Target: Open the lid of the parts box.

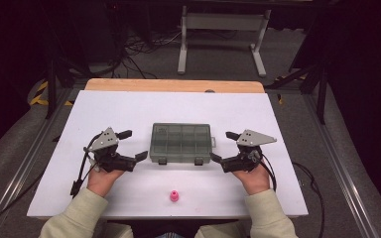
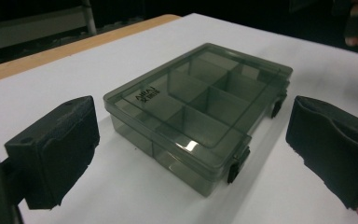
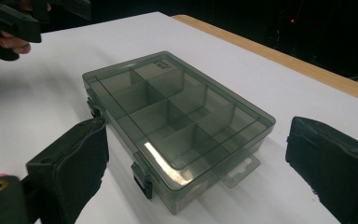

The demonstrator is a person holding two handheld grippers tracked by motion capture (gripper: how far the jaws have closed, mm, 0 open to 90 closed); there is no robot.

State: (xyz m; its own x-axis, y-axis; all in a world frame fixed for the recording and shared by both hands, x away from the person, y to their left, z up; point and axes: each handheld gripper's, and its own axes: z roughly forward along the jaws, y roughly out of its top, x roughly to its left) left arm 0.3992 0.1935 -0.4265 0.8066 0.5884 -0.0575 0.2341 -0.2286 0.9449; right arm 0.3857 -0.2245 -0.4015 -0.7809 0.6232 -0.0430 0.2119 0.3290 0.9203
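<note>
**Both tongs held wide beside the closed box**

The left tongs (image 1: 130,145) and the right tongs (image 1: 222,146) are held with their jaws wide apart, and nothing is gripped in either. They are placed one at each short end of the compartment box (image 1: 181,142), near it but not touching, and both are turned inward toward it. This position is judged to be a ready one: from here the box can be steadied at one end while its latches are worked from the other.

The box lies flat in the middle of the white counter (image 1: 129,106), between the two tongs. Its long axis runs left to right. The lid is closed, and the two dark latches (image 1: 180,160) are seen on the near long side, so the opening side is pointed toward the person and the hinge side is taken to be far. A hang tab (image 3: 237,171) is seen at the right short end. The compartments seem empty through the lid, though this cannot be told for certain.

A small pink piece (image 1: 174,197) stands on the counter nearer to the person, well apart from the box.
</note>
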